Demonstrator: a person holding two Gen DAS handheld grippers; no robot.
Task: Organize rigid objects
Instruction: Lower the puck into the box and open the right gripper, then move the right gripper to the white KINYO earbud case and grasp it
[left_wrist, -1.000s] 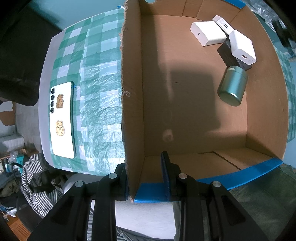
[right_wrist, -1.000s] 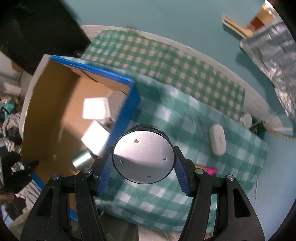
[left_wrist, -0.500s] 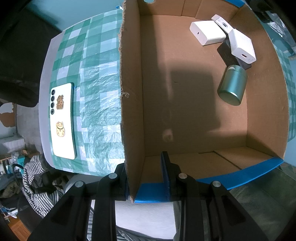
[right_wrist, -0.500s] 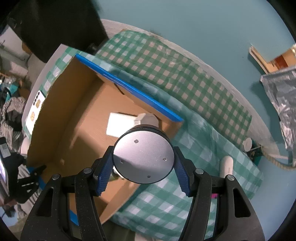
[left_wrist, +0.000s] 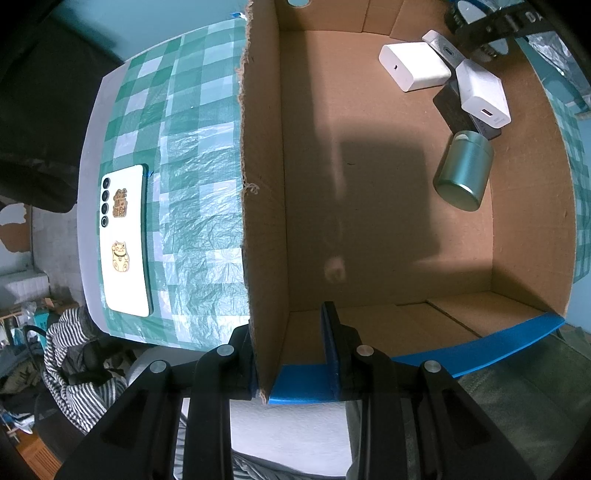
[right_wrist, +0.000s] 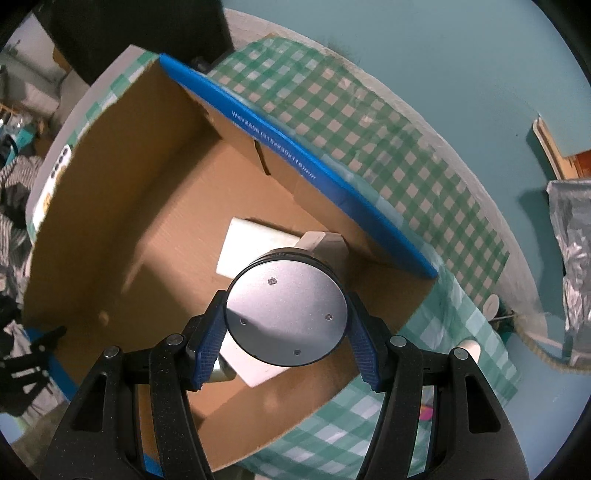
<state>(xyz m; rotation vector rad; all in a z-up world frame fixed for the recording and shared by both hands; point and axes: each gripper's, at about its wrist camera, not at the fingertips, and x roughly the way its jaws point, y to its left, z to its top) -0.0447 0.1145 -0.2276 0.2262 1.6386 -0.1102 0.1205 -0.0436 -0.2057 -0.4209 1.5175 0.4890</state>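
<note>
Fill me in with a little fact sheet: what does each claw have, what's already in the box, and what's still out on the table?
left gripper: shut on the corner wall of the cardboard box
right gripper: shut on a round silver disc, held above the box interior
in the box: two white chargers, green metal canister lying on its side, a dark flat item under them
outside the box: white phone face down on the checked tablecloth

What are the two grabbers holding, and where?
The right gripper pinches a round silver can by its sides. The left gripper clamps the cardboard box wall's corner.
</note>
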